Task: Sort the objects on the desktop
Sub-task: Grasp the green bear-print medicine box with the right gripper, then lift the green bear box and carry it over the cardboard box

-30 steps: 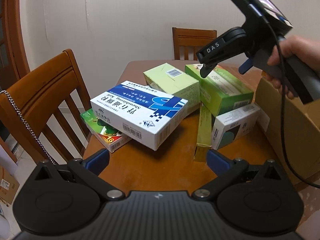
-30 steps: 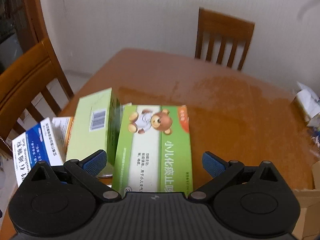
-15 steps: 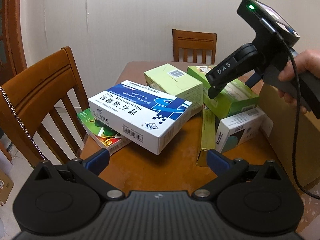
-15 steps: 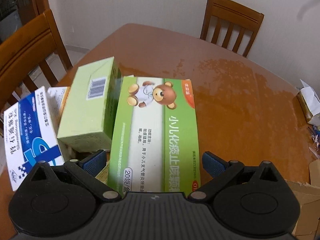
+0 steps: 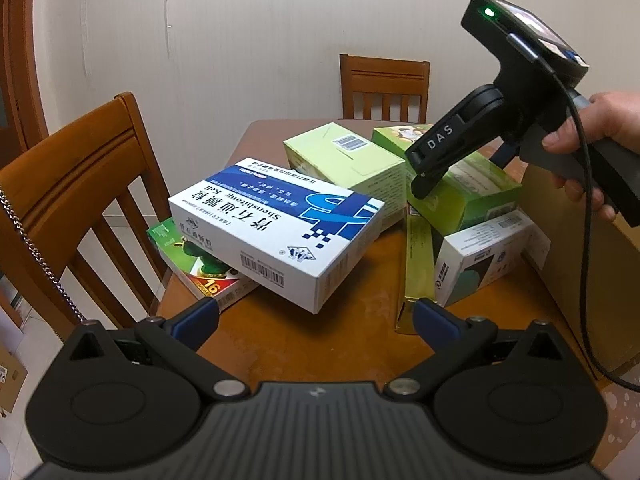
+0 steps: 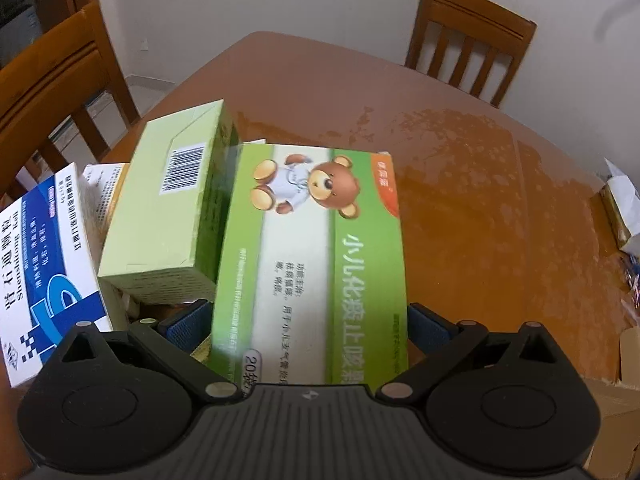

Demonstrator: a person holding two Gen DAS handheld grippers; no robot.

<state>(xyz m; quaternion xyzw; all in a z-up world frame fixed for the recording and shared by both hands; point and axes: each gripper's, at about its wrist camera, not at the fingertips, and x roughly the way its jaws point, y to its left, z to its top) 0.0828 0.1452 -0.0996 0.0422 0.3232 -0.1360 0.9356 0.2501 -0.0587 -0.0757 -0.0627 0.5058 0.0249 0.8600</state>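
Several medicine boxes lie piled on a wooden table (image 5: 352,344). A blue-and-white box (image 5: 280,220) rests tilted on a red-and-green box (image 5: 192,264). Behind them are a pale green box (image 5: 348,156) and a green box with a bear picture (image 6: 312,248). My right gripper (image 6: 306,320) is open, and its blue pads (image 6: 188,320) flank the near end of the bear box. Whether the pads touch the box is unclear. My left gripper (image 5: 316,316) is open and holds nothing, low over the table in front of the blue-and-white box.
A slim gold box (image 5: 418,264) and a white box (image 5: 480,256) lie right of the pile. An open cardboard carton (image 5: 580,240) stands at the table's right edge. Wooden chairs (image 5: 80,184) stand at the left and far sides. Small items (image 6: 620,208) lie at the far right.
My right gripper has come down and forward over the bear box, so its pads now sit on either side of it. The left gripper barely moved.
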